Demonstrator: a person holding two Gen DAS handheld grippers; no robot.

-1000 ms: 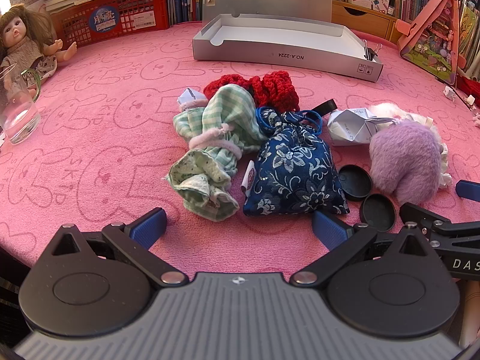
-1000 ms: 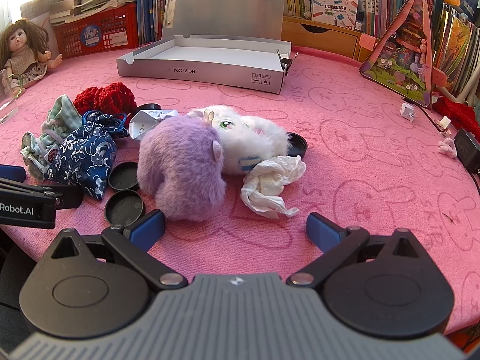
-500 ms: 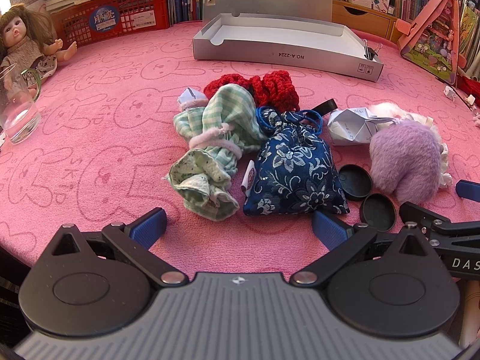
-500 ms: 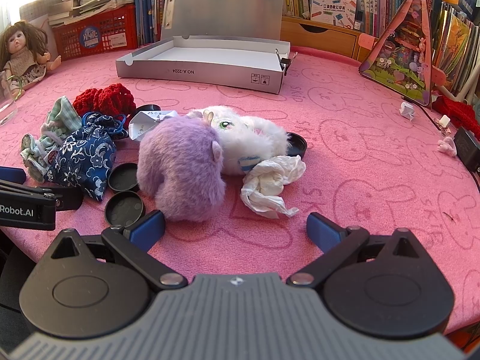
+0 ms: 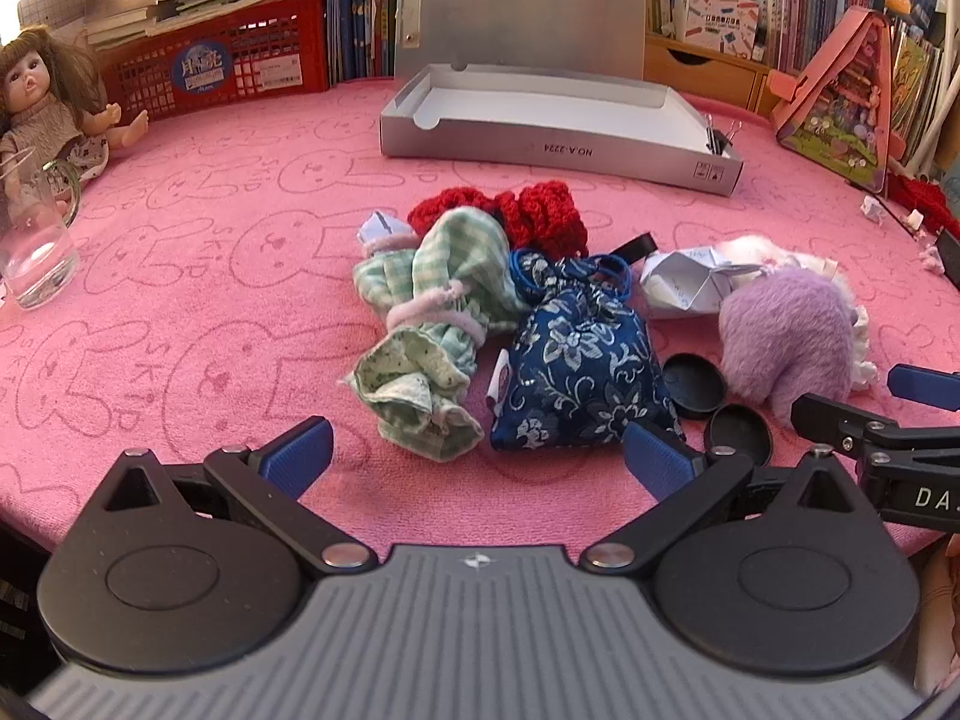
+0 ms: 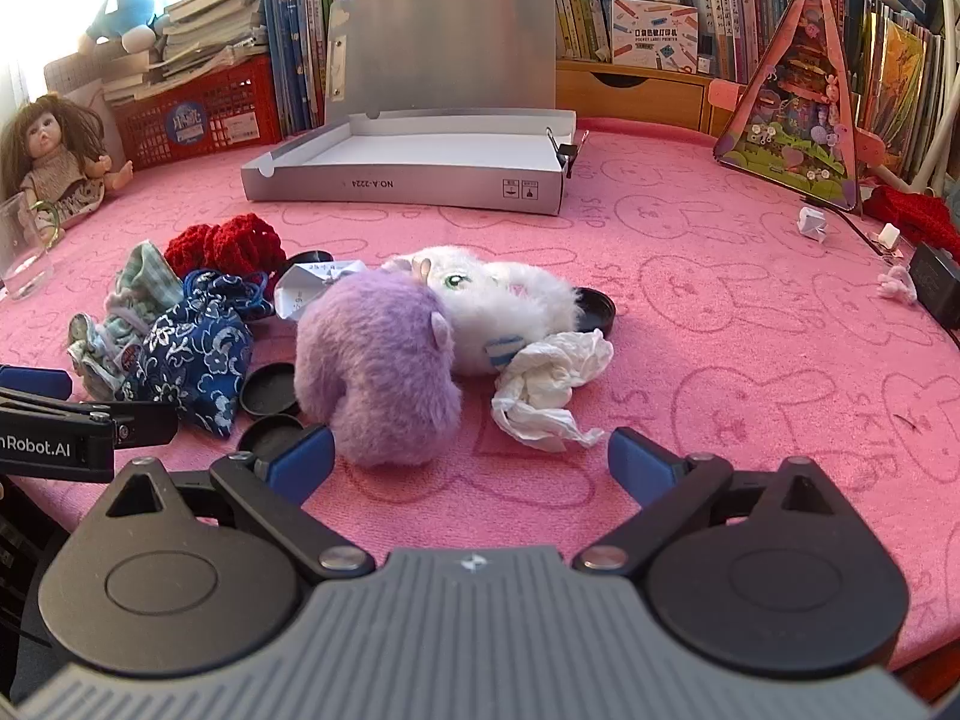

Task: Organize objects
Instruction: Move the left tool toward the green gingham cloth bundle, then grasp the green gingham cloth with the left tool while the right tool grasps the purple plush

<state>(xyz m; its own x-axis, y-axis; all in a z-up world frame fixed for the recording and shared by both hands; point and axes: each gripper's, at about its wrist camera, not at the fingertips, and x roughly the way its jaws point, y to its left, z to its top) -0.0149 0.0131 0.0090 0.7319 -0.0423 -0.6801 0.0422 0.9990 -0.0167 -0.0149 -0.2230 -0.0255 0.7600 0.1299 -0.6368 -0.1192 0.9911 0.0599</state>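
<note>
Glass cup (image 5: 36, 252): far left on the pink cloth, well apart from the heap; I judge it no part of this sorting.
Doll (image 5: 54, 102): propped at the back left, beside the red basket (image 5: 228, 69).
My left claw (image 5: 477, 450): fingers spread wide, holding nothing, low at the near edge, lined up on the two pouches.
Green checked pouch (image 5: 432, 324): lying on its side, touching the blue one.
Blue floral pouch (image 5: 576, 354): just beyond my left fingertips; likely my first pick (soft, so a pinch at the gathered neck should serve).
Red knitted piece (image 5: 540, 216): behind both pouches.
Silver box (image 5: 558, 132): lid raised, tray bare, behind the heap; I take it as the destination.
Black lids (image 5: 714, 402): two flat discs between the blue pouch and the purple plush.
Purple plush (image 6: 378, 372): pressed against the white plush (image 6: 498, 306).
My right claw (image 6: 471, 465): likewise spread and unladen, its left finger close beside the purple plush.
Crumpled tissue (image 6: 552, 384): right of the plush, ahead of my right fingers.
</note>
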